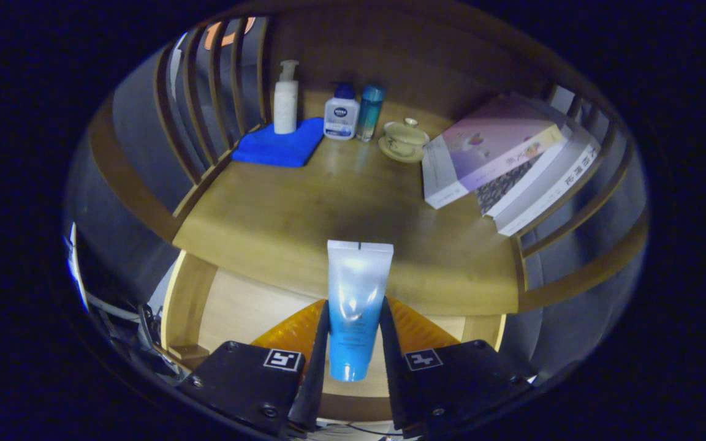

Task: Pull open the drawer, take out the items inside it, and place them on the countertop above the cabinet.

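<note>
Your claw (353, 343) grips the tube (356, 306) upright between its fingers, long axis pointing ahead toward the countertop (353, 202) just beyond.

The single view rides on the gripper (353, 343), looking forward along its fingers (313, 361) and tilted down onto the wooden worktop (341, 208) from close above its front edge. The open drawer (236, 306) lies directly beneath at 6 o'clock. The worktop's back wall is at 12 o'clock, slatted side rails (193, 110) at 10 and 3 o'clock.
</note>
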The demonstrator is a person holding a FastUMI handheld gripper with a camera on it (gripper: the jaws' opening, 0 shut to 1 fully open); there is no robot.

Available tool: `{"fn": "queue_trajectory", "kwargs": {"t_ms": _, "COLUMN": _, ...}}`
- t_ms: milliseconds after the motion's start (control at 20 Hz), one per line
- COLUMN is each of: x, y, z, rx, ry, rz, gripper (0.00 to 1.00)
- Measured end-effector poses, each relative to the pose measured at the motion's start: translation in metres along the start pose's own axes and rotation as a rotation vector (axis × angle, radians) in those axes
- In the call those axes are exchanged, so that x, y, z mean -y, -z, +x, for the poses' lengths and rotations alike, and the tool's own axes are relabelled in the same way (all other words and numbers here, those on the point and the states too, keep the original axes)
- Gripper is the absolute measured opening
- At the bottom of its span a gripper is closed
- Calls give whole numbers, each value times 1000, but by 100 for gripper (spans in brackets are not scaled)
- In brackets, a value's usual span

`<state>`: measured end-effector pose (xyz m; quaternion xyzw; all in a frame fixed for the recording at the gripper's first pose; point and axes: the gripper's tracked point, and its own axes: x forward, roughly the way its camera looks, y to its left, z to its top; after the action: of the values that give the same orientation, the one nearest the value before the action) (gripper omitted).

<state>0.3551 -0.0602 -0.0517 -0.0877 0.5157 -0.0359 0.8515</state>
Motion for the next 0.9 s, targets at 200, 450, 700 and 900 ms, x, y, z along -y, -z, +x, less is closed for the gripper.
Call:
{"fn": "queue_trajectory", "kwargs": {"t_ms": 200, "x": 5, "y": -28, "z": 11, "rx": 19, "ry": 31, "rz": 11, "gripper": 48}}
{"fn": "queue_trajectory", "kwargs": {"t_ms": 450, "x": 17, "y": -43, "z": 42, "rx": 38, "ry": 84, "rz": 60, "gripper": 48}}
{"fn": "queue_trajectory", "kwargs": {"t_ms": 700, "x": 22, "y": -55, "z": 60, "rx": 49, "ry": 104, "rz": 67, "gripper": 47}}
{"fn": "queue_trajectory", "kwargs": {"t_ms": 900, "x": 15, "y": -66, "z": 73, "rx": 94, "ry": 107, "rz": 66, "gripper": 48}}
